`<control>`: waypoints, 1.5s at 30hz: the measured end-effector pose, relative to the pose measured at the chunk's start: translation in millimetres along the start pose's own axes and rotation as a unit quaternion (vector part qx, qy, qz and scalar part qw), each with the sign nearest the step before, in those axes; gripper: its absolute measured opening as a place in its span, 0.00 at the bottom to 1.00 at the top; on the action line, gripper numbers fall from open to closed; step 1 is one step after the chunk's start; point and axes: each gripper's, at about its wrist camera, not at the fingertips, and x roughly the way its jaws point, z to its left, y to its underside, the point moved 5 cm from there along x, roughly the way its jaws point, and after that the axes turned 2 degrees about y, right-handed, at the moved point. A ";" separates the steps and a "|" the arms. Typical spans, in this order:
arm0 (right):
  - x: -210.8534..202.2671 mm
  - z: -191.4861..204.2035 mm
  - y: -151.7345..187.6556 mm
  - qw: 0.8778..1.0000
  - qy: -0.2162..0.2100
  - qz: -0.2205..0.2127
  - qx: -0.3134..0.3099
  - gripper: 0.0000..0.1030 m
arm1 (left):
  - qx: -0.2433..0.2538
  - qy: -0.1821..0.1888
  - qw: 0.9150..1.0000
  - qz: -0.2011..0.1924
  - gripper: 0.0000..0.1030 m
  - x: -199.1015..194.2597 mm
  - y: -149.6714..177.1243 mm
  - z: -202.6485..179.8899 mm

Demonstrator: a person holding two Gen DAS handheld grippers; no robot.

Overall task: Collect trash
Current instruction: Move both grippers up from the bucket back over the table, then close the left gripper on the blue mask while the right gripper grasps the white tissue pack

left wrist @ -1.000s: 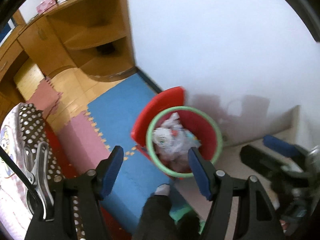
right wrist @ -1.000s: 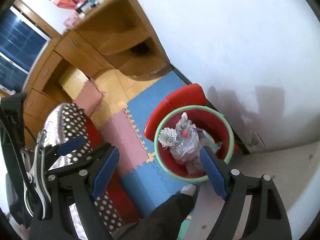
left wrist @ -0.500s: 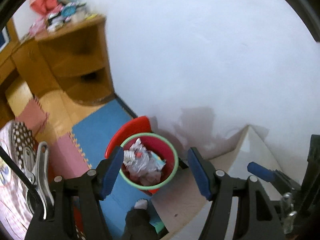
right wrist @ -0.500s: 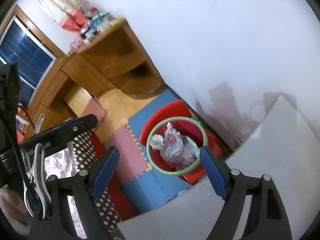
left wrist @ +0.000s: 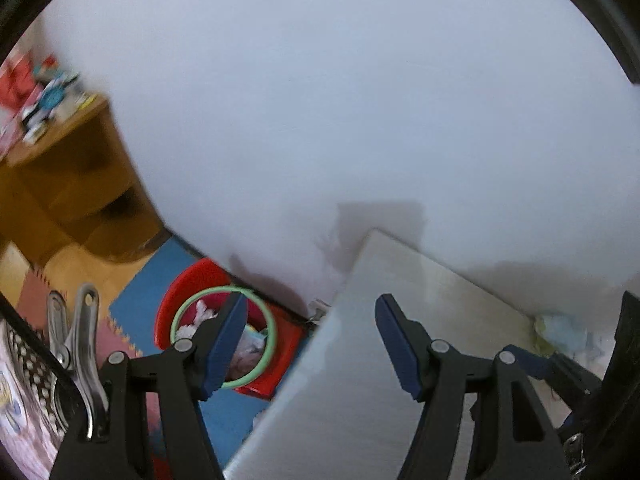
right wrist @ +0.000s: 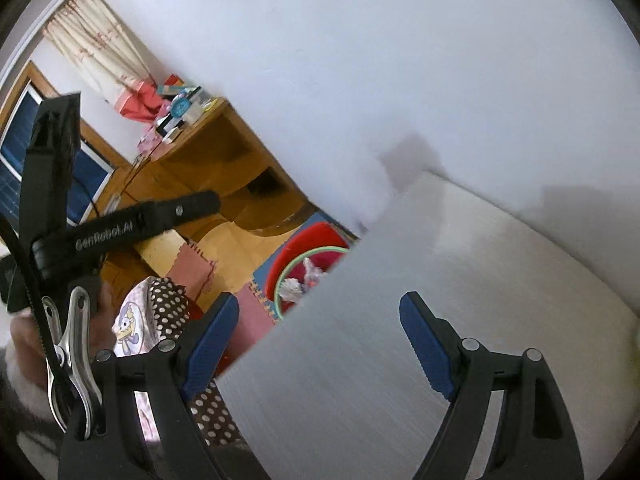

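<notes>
Your left claw (left wrist: 310,344) and right claw (right wrist: 320,344) are both wide, holding nothing; the red bin (left wrist: 276,372) sits at nine o'clock.

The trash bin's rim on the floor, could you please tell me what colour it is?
Light green, ringing the red trash bin; it shows best in the left wrist view.

We read "GenRobot.AI", last letters blurred so perhaps misread, white on black body of left gripper (right wrist: 132,228). No other legible text.
</notes>
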 end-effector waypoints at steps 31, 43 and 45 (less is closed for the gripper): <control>-132.8 -168.6 63.0 0.982 0.132 -0.106 0.086 0.82 | 0.214 0.112 0.970 0.035 0.68 52.9 65.7 -286.3; -155.5 -213.1 108.3 0.963 0.191 -0.133 0.138 0.82 | 0.270 0.124 0.954 0.037 0.68 73.4 97.0 -338.5; -169.0 -239.4 123.3 0.958 0.194 -0.136 0.162 0.82 | 0.276 0.138 0.950 0.044 0.68 77.1 102.7 -348.1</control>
